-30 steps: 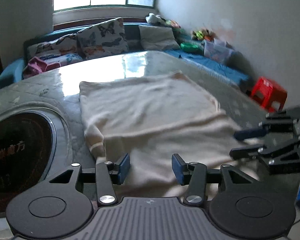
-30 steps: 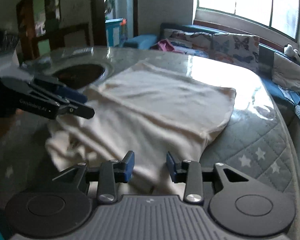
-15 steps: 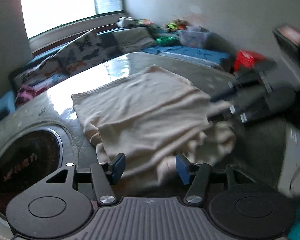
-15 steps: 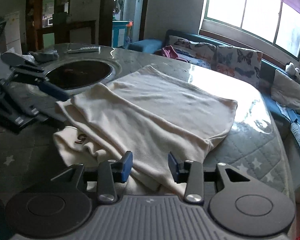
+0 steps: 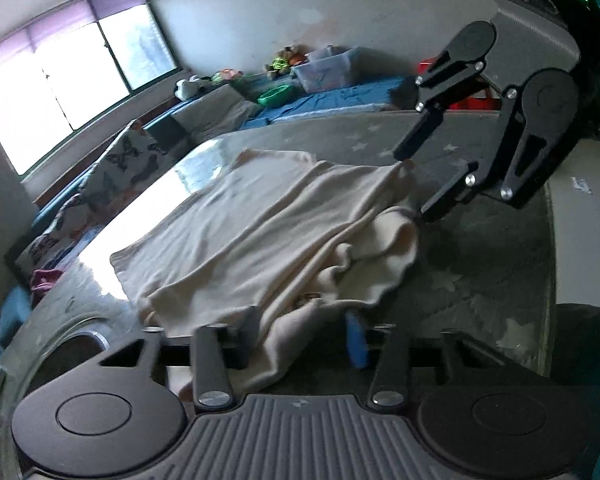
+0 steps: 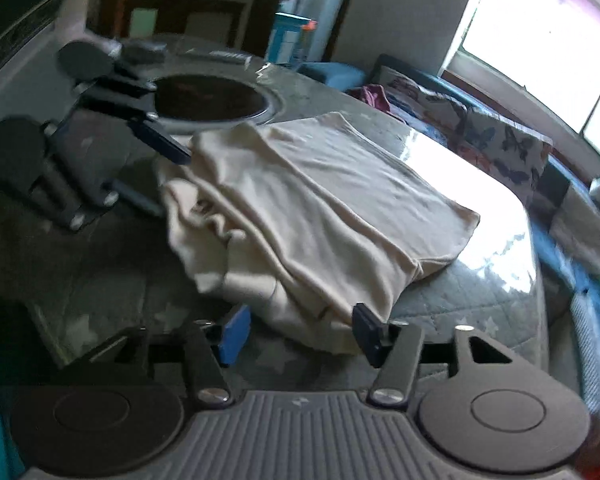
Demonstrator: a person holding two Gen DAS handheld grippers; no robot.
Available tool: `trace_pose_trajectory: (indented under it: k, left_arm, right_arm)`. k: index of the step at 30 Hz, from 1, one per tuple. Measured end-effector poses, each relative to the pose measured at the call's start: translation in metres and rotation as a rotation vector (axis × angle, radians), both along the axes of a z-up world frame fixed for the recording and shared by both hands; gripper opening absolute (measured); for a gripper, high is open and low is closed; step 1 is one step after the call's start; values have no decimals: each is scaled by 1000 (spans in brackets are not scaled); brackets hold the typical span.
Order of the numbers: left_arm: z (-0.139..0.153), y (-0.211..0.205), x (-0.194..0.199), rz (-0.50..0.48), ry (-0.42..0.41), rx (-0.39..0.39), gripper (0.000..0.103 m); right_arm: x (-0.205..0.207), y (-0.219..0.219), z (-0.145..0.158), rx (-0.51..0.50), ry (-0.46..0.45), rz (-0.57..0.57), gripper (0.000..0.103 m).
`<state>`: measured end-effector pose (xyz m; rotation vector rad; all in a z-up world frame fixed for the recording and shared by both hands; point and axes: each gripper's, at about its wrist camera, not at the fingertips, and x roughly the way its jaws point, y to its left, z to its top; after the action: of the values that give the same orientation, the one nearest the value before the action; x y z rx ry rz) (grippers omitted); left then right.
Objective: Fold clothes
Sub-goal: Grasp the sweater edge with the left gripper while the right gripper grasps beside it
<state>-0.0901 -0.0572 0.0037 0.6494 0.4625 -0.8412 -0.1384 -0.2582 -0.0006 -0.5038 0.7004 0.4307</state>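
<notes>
The cream garment (image 5: 268, 224) lies on the quilted table (image 5: 480, 280) with its bunched near edge between both wide-open grippers, left gripper (image 5: 302, 334) and right gripper (image 6: 298, 332), long axis running away toward the far window.

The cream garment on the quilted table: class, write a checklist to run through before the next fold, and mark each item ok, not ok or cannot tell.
1. Left hand-held gripper open, fingers either side of the near hem: ok.
2. Right hand-held gripper open at its corner: ok.
3. Cream garment lying flat: not ok, the edge by the grippers is bunched.
4. Fabric actually between the pads: cannot tell, the image is blurred.
5. Far half resting on the table: ok.
6. Garment apart from the round dark inset: ok.
</notes>
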Motion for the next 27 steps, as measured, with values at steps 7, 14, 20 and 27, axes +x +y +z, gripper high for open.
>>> trace_pose_trajectory:
  k: [7, 14, 20, 27]
  left_arm:
    - [18, 5, 25, 56, 81, -120, 11]
    - [33, 6, 56, 114, 179, -219, 10]
    - [27, 11, 55, 126, 196, -212, 18]
    - [11, 29, 26, 153, 109, -123, 48]
  right_arm:
    - [-8, 14, -10, -78, -47, 100, 70]
    - [20, 16, -15, 16, -97, 29, 56]
    - [46, 5, -8, 180, 32, -13, 19]
    - [54, -7, 7, 284, 68, -55, 14]
